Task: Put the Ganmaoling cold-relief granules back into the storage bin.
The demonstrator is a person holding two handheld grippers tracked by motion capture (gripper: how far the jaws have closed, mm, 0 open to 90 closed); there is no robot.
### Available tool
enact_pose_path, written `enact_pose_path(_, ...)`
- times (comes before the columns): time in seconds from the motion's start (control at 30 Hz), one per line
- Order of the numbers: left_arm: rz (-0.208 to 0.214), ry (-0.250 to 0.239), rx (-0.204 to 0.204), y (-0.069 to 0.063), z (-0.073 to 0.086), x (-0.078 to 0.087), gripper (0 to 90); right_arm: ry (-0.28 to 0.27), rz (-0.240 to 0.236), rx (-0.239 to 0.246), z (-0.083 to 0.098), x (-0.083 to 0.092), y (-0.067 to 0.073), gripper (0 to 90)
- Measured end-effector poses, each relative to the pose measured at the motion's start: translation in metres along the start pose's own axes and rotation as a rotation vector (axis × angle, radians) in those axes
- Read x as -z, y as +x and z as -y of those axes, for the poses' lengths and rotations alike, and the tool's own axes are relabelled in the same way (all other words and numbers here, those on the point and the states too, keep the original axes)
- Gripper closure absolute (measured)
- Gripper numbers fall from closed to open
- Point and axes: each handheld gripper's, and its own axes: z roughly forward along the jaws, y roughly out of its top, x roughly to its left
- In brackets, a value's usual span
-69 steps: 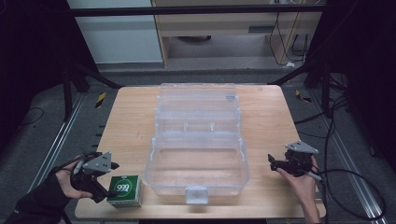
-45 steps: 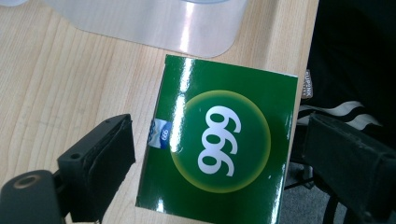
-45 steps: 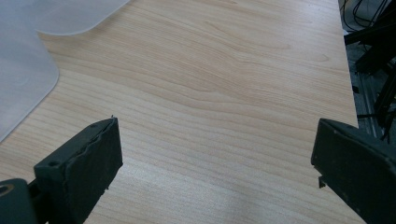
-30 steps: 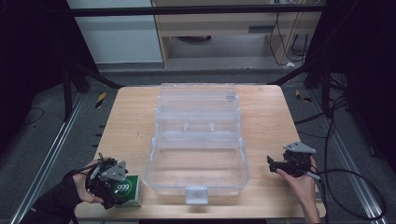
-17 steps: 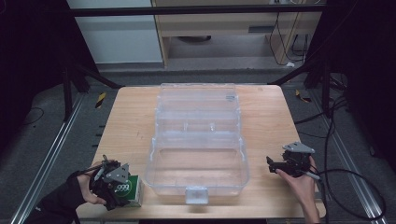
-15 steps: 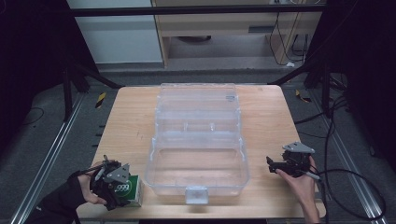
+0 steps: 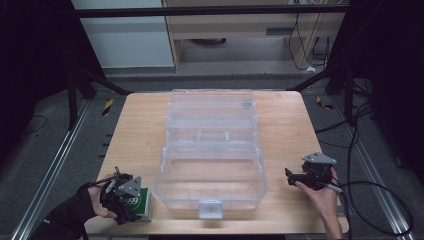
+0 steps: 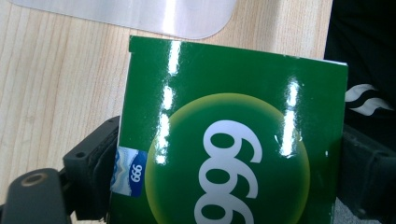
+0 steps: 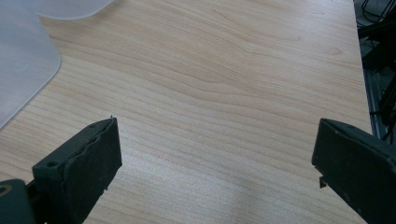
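A green carton with white digits (image 7: 142, 204) (image 8: 233, 116) lies near the table's front left corner, just left of the clear plastic case (image 7: 162, 170). My left gripper (image 7: 133, 201) (image 8: 229, 177) straddles the carton from the left. Its jaws have just been closing, and the pads (image 8: 95, 163) now sit against both sides of the carton. My right gripper (image 7: 290, 176) (image 9: 219, 163) rests low over bare wood at the front right. It stands open with nothing between its fingers (image 9: 81, 163).
The clear case stands open in the middle of the wooden table (image 7: 285, 125), its lid (image 7: 210, 105) folded back toward the far edge and a latch (image 7: 210, 207) at its front. A rounded case corner (image 9: 23, 56) lies left of the right gripper. Dark floor and rails surround the table.
My left gripper slid right from beside the green carton until its jaws came around it, then closed in on its sides. The right hand has not moved.
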Motion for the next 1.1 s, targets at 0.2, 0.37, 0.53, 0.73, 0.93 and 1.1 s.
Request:
enact_pose_path(0.2,0.006,0.0,0.002,0.0,0.001,0.002,13.3,0.001,0.0,0.0,0.0,0.0,0.0,1.9)
enact_pose_path(0.37,0.038,-0.001,0.017,-0.002,-0.001,0.006,14.0,0.0,0.001,0.0,0.0,0.0,0.0,1.9)
enact_pose_path(0.53,0.011,-0.016,0.01,-0.002,-0.005,0.019,14.1,0.003,0.0,0.004,0.0,0.0,0.0,2.0)
enact_pose_path(0.73,-0.011,-0.032,0.008,0.001,-0.011,0.034,14.2,0.0,0.0,0.004,0.0,0.001,0.0,1.9)
enact_pose_path(0.93,-0.021,-0.041,0.003,0.003,-0.019,0.048,14.3,-0.001,-0.002,0.003,0.0,0.001,0.0,1.9)
enact_pose_path(1.1,-0.035,-0.047,0.003,0.004,-0.024,0.062,14.3,0.002,-0.001,0.007,0.001,0.001,0.0,1.9)
